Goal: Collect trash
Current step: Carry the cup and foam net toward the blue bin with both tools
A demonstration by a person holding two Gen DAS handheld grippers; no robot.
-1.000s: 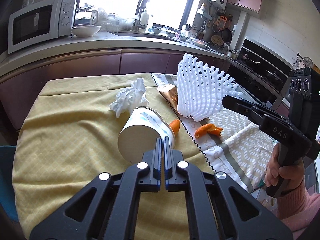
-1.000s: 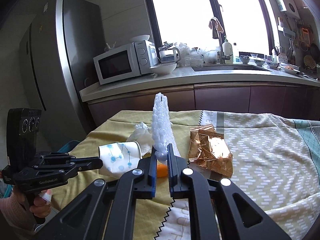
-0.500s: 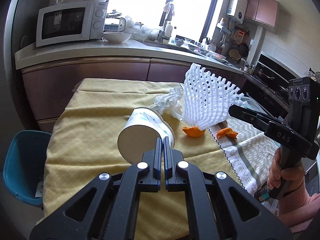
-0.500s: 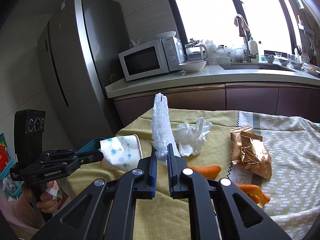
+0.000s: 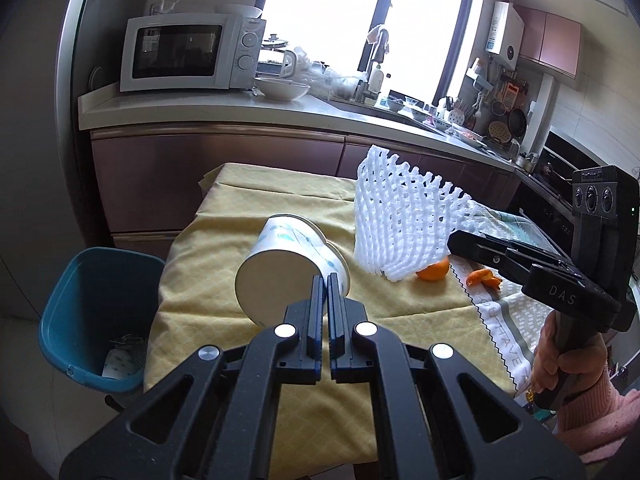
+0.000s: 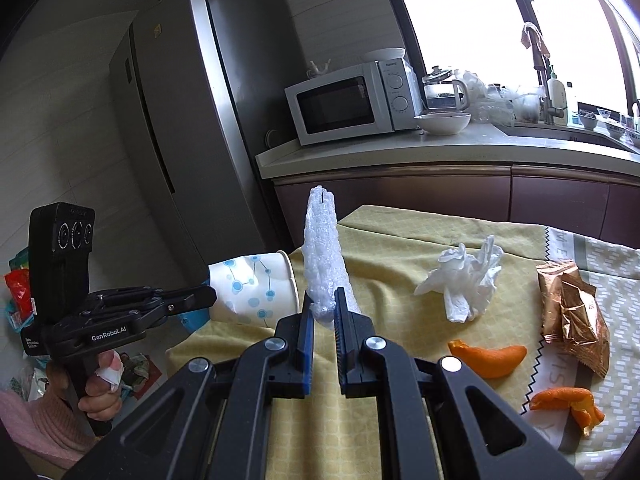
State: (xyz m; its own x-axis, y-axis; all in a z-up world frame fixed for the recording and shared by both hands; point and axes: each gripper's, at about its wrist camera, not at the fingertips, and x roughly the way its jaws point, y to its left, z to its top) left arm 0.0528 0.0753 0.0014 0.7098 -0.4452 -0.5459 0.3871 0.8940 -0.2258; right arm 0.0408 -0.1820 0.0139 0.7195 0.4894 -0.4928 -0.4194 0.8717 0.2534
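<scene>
The left gripper is clamped on the rim of a paper cup held over the desk edge, with a blue bin at its 9 o'clock on the floor. The right gripper pinches a white foam net that hides the desk's far side in the left view. A crumpled tissue, a gold wrapper and orange peels lie at the right gripper's 2 to 4 o'clock; the bin's contents are hard to make out.

I see the bin on the floor left of the counter. On it, tissue lies behind two peels, wrapper to their right.
</scene>
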